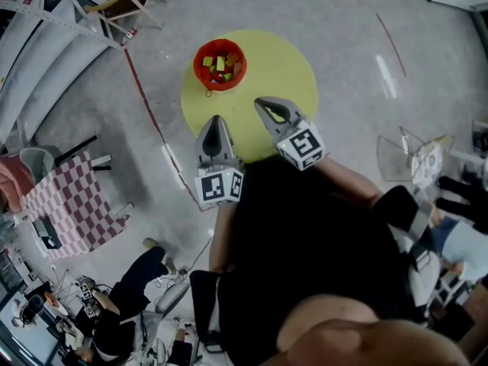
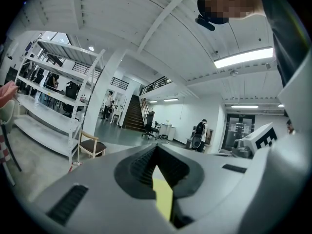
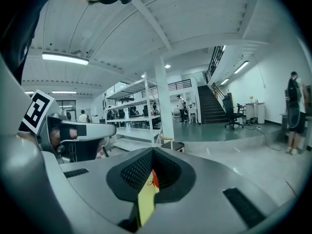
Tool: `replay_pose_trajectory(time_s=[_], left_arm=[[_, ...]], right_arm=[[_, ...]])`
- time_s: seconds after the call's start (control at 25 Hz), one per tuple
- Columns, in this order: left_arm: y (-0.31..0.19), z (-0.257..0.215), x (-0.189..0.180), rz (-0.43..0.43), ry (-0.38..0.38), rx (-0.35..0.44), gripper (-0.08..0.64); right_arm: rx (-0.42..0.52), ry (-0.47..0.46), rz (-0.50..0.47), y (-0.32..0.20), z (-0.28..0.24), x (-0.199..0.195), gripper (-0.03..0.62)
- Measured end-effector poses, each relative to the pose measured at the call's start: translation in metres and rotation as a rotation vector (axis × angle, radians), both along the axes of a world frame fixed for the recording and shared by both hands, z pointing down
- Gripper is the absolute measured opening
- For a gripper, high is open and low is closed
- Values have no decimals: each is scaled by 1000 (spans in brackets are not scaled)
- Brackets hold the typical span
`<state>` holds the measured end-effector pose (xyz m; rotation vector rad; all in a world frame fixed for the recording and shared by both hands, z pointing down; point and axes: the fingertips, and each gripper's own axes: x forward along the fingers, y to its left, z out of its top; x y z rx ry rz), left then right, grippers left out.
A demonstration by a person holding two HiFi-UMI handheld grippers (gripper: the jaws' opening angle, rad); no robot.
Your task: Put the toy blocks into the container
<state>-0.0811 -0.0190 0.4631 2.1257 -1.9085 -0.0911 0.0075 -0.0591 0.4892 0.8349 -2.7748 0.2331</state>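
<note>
Holding left claw (image 1: 216, 121) and right claw (image 1: 264, 104) clenched, empty, close to the body above the yellow worktop (image 1: 284, 69); probably finished, with toy blocks (image 1: 221, 64) already inside the red container (image 1: 199, 58).

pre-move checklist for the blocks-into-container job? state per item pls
1. Toy blocks inside the red container: several visible, ok.
2. Loose blocks on the yellow round surface: none visible, ok.
3. Container upright on that surface, at its far left part: ok.
4. Left gripper: jaws together, nothing between them, ok.
5. Right gripper: jaws together, nothing between them, ok.
6. Blocks hidden under the grippers or the person's body: cannot tell.
</note>
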Motion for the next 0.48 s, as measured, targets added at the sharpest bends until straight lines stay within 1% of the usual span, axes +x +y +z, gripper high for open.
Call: replay_pose_trajectory(time_s=[0.48], left_arm=[[3,4,5,1,4,4,-15]], right_arm=[[5,7,-11,4,3,2,-3]])
